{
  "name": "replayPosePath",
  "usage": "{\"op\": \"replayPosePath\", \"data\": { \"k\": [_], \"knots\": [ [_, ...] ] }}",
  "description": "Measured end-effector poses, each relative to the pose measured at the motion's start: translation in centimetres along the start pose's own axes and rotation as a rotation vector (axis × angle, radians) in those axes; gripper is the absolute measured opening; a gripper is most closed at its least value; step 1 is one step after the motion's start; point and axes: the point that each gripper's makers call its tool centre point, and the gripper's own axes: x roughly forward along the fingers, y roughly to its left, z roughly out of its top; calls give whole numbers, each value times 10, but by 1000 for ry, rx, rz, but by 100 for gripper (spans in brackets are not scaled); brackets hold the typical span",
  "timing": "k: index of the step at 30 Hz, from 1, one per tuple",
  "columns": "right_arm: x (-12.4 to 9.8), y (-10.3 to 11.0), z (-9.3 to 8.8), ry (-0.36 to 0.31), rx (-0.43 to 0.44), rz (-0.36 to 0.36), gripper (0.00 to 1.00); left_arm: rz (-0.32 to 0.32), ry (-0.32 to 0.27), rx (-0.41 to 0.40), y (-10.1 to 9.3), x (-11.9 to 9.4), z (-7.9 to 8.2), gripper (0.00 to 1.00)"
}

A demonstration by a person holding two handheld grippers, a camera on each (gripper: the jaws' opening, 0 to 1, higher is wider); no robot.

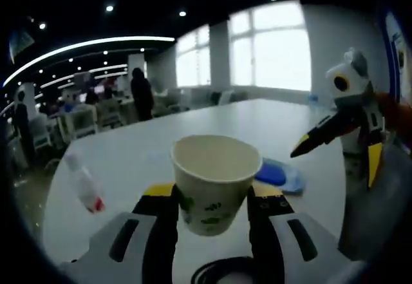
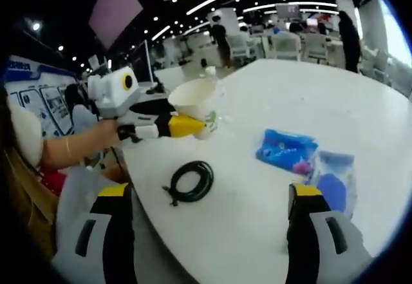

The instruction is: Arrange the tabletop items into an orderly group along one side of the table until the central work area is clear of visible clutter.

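Note:
My left gripper [image 1: 212, 201] is shut on a white paper cup [image 1: 214, 182] with green print, held upright above the white table [image 1: 148, 155]. In the right gripper view, the same cup [image 2: 195, 104] sits in the left gripper [image 2: 192, 123], held by a person's hand at the table's left edge. My right gripper [image 2: 209, 197] is open, its jaws wide apart over the table with nothing between them. A black coiled cable [image 2: 190, 181] lies just ahead of it. The right gripper [image 1: 338, 145] also enters the left gripper view from the right, open.
A blue packet [image 2: 285, 149] and a clear bag with a blue item [image 2: 333, 181] lie right of the cable. A small clear bottle with a red cap [image 1: 84, 184] lies at the left. The table's curved edge [image 2: 138, 181] is near. People and chairs stand far behind.

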Motion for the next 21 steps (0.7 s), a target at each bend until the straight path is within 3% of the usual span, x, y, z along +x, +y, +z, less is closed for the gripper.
{"op": "replayPosePath", "data": {
  "k": [8, 21],
  "knots": [
    [3, -13, -9, 18, 43, -19, 99, 51, -28, -9, 29, 14, 11, 40],
    [10, -29, -19, 49, 78, -40, 99, 132, -36, -34, 78, 46, 3, 40]
  ]
}}
